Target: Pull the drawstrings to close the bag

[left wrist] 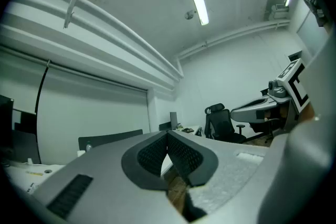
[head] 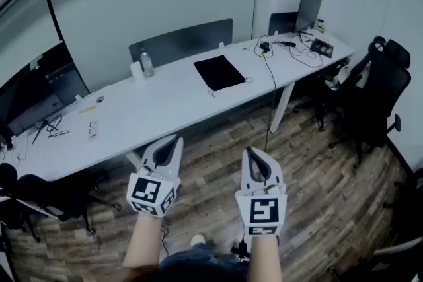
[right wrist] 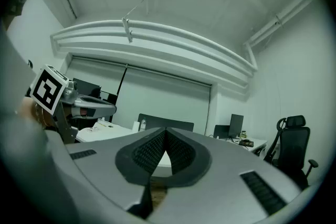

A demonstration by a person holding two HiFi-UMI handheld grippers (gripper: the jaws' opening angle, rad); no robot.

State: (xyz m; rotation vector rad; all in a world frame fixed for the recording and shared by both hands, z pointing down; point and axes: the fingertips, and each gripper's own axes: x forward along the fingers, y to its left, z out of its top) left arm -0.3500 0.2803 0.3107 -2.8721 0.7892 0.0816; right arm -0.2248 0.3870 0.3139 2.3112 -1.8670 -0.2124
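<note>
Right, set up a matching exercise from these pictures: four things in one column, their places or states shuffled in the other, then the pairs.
Things:
1. black bag
2. bottle
3. office chair
4. left gripper

Places or states:
A. on the wooden floor, past the right end of the table
B. held in the air in front of the table, jaws shut
C. lying flat near the table's middle
D. upright on the table, left of the bag

Pairs: 1-C, 2-D, 3-A, 4-B
</note>
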